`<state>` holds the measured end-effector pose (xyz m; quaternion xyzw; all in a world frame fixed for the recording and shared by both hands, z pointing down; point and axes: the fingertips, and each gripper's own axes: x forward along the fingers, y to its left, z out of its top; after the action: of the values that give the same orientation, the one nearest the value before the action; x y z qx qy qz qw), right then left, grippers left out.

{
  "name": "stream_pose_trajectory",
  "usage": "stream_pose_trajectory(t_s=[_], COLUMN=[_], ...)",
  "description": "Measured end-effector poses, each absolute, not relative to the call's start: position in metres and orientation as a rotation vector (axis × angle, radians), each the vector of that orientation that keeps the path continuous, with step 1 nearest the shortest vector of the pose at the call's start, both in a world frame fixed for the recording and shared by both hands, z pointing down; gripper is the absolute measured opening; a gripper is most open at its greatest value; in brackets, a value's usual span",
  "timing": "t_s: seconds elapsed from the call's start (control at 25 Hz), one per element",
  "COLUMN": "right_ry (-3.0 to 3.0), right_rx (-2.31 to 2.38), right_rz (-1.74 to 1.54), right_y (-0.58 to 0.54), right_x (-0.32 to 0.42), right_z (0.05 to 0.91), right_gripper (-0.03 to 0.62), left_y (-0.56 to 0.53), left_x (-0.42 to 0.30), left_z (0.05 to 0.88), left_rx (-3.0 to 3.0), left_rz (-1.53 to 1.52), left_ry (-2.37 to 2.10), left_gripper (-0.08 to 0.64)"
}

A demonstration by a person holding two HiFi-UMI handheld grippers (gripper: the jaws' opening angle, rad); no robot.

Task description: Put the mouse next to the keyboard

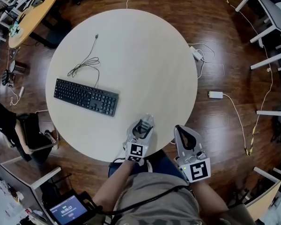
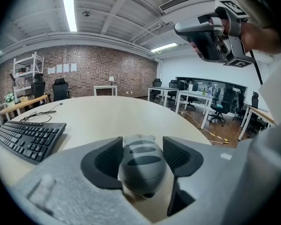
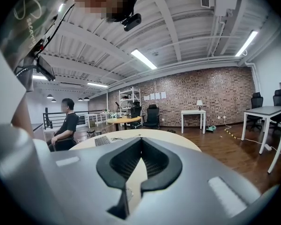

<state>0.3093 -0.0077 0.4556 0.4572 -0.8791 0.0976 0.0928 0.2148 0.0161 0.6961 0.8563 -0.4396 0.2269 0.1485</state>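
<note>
Left gripper view gives us the clearest read: the left claw (image 2: 143, 145) is closed on a grey mouse (image 2: 141, 165), one ribbed pad pressed against each flank. We judge the mouse a light, rigid thing with a smooth, rounded plastic shell. It is not fragile, but it could squirm out of a pinch if squeezed high on the curve. The hold across the two sides, low on the body where the shell is widest, looks to us the right one, and a moderate squeeze should do.

The mouse's long axis runs straight along the claw, away from the camera. We cannot say with confidence which end carries the buttons. From the head view this axis points away from the person and toward the middle of the round surface (image 1: 145, 55), with the mouse over the near edge. We cannot tell whether it rests there or is lifted clear.

The black keyboard (image 1: 86, 96) lies well apart to the left, its long axis slanting across the surface and its cable (image 1: 86, 62) coiled behind it. Setting the mouse beside the keyboard's right end would, we think, call for a carry leftward.

The right claw (image 3: 139, 142) is closed on nothing, its tips meeting, and is held off the surface beside the person.
</note>
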Motion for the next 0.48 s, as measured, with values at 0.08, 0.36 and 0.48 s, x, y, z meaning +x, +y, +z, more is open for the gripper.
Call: stream_pose_trajectory(t_s=[0.08, 0.36, 0.48], right_ry=[-2.601, -2.585, -2.579], right_rx=[1.373, 1.401, 1.417], right_rz=[0.293, 0.291, 0.312], right_y=[-0.010, -0.013, -0.015], right_x=[0.314, 0.324, 0.330], right_z=[0.459, 0.461, 0.463], right_gripper=[0.005, 0.005, 0.005], left_y=[0.013, 0.010, 0.005], left_x=[0.217, 0.225, 0.233], left_z=[0.696, 0.694, 0.698], left_rx=[2.457, 2.416, 2.439], left_rz=[0.655, 0.652, 0.655], left_ry=[-1.273, -1.274, -1.270], left_gripper=[0.276, 0.276, 0.276])
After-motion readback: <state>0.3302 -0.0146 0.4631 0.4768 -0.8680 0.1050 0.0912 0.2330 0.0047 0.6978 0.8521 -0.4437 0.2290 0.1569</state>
